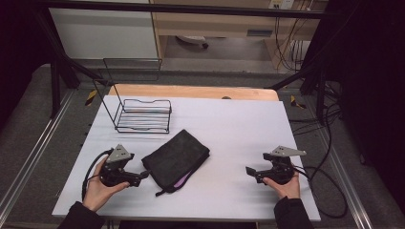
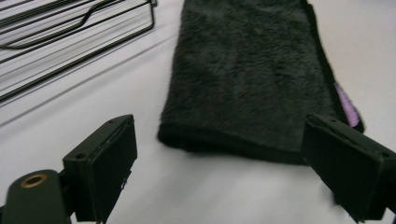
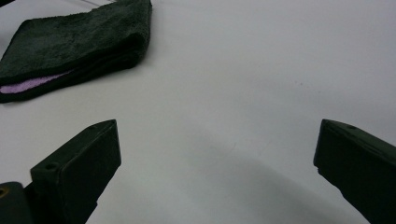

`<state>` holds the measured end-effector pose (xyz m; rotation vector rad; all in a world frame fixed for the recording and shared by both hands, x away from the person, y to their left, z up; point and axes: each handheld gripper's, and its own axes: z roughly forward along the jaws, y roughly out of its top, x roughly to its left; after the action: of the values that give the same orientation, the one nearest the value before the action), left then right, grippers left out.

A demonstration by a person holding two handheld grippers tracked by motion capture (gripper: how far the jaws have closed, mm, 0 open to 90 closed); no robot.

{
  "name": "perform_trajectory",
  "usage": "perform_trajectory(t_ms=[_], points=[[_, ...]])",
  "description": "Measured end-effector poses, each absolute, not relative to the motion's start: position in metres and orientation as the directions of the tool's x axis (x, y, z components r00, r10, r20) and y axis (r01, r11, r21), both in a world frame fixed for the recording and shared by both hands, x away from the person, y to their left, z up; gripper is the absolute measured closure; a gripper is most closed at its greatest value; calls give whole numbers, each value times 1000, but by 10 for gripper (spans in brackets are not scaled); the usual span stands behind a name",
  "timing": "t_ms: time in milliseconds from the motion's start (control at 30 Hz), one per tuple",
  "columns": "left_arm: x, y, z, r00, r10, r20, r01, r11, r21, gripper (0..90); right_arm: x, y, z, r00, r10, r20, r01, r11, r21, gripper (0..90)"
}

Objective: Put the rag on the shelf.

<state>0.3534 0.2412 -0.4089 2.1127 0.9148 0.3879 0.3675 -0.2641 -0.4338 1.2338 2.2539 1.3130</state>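
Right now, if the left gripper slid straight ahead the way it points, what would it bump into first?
Most likely the folded black fleecy towel: the left gripper has open jaws framing its near edge, just ahead on the white table.

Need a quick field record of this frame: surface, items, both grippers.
surface: white table top
cloth: dark folded towel, lilac layer showing at one edge, lying flat near the middle
rack: black wire rack, behind the towel toward the far left, apart from it
left gripper: open, jaws pointing at the towel's near edge, not touching it
right gripper: open, over bare table, well away from the towel
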Motion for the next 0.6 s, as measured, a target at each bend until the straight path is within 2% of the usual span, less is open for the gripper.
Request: perform_trajectory(t_ms=[233, 400, 600], points=[[348, 207, -408, 737, 676, -11, 460, -489, 741, 180, 368, -263, -434, -611, 770, 181, 538, 237, 809, 14], [343, 173, -415, 780, 626, -2, 446, -554, 703, 258, 368, -262, -435, -613, 769, 184, 544, 241, 803, 15], [339, 154, -426, 809, 587, -12, 444, -599, 666, 357, 368, -262, -435, -615, 768, 181, 545, 247, 802, 14]])
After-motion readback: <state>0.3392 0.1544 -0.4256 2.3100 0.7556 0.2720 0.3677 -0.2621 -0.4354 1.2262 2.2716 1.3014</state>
